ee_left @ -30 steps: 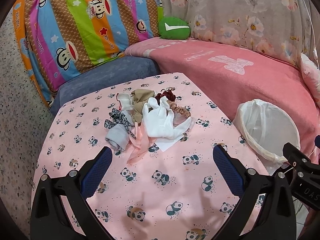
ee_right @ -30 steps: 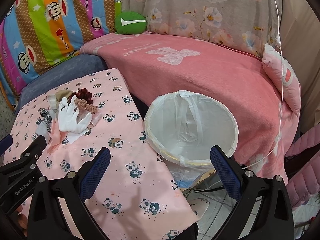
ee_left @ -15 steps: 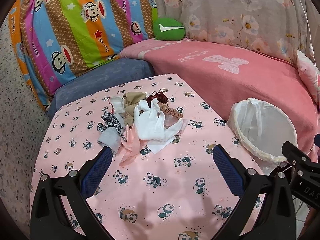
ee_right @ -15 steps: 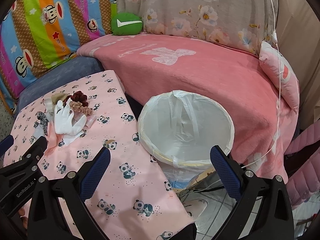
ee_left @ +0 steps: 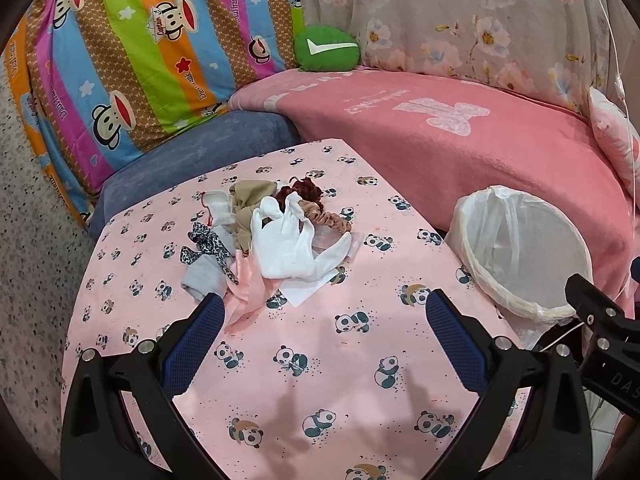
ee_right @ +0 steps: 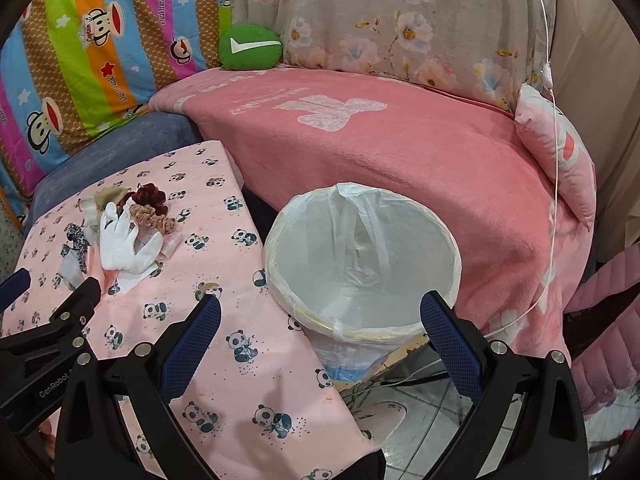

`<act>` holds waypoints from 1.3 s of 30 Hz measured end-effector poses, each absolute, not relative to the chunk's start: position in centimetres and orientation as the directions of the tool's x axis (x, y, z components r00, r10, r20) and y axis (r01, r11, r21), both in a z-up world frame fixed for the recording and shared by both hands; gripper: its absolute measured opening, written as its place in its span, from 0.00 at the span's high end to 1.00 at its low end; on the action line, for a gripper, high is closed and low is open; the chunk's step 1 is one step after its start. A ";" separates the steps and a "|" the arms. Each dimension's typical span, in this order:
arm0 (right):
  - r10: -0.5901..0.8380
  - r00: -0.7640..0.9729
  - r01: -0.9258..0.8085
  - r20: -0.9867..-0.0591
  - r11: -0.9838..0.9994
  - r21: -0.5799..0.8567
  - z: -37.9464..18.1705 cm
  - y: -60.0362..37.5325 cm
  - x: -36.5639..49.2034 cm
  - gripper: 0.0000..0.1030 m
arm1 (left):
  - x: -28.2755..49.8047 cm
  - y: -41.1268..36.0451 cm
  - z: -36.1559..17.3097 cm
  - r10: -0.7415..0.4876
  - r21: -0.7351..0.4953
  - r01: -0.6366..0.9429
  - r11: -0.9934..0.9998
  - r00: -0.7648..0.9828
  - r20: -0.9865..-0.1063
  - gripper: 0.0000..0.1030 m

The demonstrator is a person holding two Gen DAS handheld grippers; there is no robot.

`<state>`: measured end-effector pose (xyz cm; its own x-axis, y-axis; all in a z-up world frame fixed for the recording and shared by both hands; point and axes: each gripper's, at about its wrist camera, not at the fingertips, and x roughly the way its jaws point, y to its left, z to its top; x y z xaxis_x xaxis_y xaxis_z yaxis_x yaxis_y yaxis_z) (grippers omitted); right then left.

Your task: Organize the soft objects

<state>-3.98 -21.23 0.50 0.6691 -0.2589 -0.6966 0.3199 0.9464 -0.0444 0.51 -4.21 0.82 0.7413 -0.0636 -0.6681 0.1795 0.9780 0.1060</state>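
My left tongs (ee_left: pixel 322 312) have pulled back from the pile (ee_left: pixel 272 236) ahead — both tongs gaping, empty — bin (ee_right: pixel 360 264) before my right tongs (ee_right: pixel 320 314), nothing sorted yet.

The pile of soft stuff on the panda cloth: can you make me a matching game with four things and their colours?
Things:
1. glove
2. fuzzy scrunchie
3. round cushion
4. bin liner

Colours:
A. green with a white tick
B. clear, see-through plastic
C. plain white
D. dark red

Pairs: 1-C, 2-D, 3-A, 4-B
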 end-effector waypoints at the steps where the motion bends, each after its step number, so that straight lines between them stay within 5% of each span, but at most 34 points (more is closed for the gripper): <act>1: -0.257 0.669 0.320 -0.698 0.946 -0.042 0.5 -21.4 -3.9 0.05 | 0.5 -4.3 0.9 -0.066 0.106 0.183 0.977 0.740 -0.669 0.07; 39: -0.277 0.644 0.316 -0.713 0.945 -0.082 2.5 -23.1 -1.6 0.05 | 3.5 -6.8 1.8 -0.051 0.083 0.176 0.981 0.643 -0.764 0.07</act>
